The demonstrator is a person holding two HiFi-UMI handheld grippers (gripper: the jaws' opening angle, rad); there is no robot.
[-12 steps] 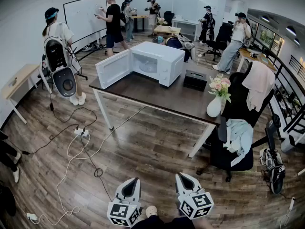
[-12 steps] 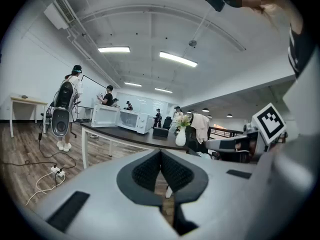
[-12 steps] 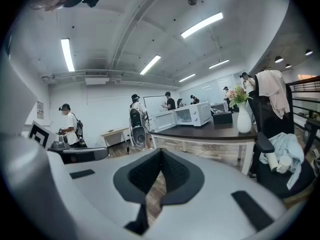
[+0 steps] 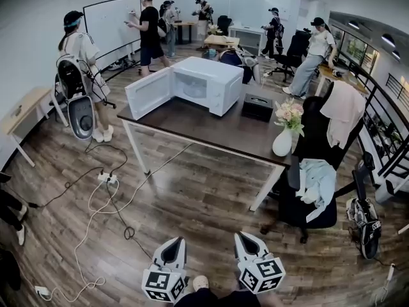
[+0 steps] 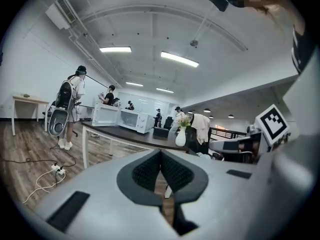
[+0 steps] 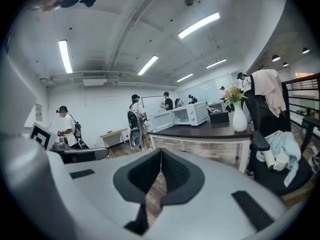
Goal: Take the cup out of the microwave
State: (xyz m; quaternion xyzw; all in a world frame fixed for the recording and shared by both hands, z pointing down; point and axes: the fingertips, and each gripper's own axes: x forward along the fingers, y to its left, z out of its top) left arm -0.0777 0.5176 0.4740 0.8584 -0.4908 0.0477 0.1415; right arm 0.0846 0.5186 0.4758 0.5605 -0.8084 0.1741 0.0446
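A wide open-plan office with a wood-plank floor (image 4: 192, 197) spreads ahead. Several people stand at the far side, by a whiteboard (image 4: 118, 21) and other desks. In the middle stands a dark-topped counter (image 4: 211, 130) on white legs. On it sits a white microwave (image 4: 214, 82) with its door (image 4: 148, 93) swung fully open to the left. The cup (image 4: 193, 87) shows only as a faint pale shape inside the open cavity, too small to make out further. To the right of the microwave lie a black box (image 4: 259, 106) and, near the counter's right corner, a white vase of flowers (image 4: 282, 142). A black office chair (image 4: 313, 190) draped with clothes stands just beside that corner. Cables and a power strip (image 4: 107, 178) trail over the floor to the left.

The left gripper (image 4: 175, 243) and the right gripper (image 4: 243, 236) hang low at the bottom of the head view, side by side and well apart from the counter. In each gripper view the fingers are pressed together with nothing between them.
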